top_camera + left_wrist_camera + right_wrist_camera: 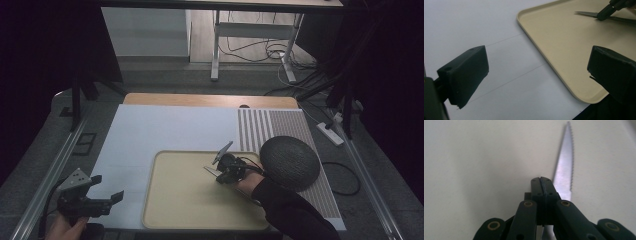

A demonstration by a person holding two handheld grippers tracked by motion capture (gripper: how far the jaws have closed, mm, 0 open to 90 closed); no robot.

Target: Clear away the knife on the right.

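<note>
A serrated knife [210, 170] lies flat on the beige tray [165, 210], its blade [565, 165] pointing away from my right gripper's camera. My right gripper [219, 177] is over the tray's right part with its jaws pressed together. Its tips [541, 180] sit on top of the blade, which runs on beneath them. Nothing shows between the jaws. From the left gripper view, the right gripper [602, 16] meets the knife [586, 13] partway along. My left gripper [106, 187] hovers low over the white mat near the tray's front left corner, open and empty [536, 72].
A dark round dome [290, 162] sits right of the tray, close to the right forearm. The white mat [150, 130] covers the table, with a striped section [260, 127] at the back right. The tray's rim [536, 42] lies just right of the left gripper.
</note>
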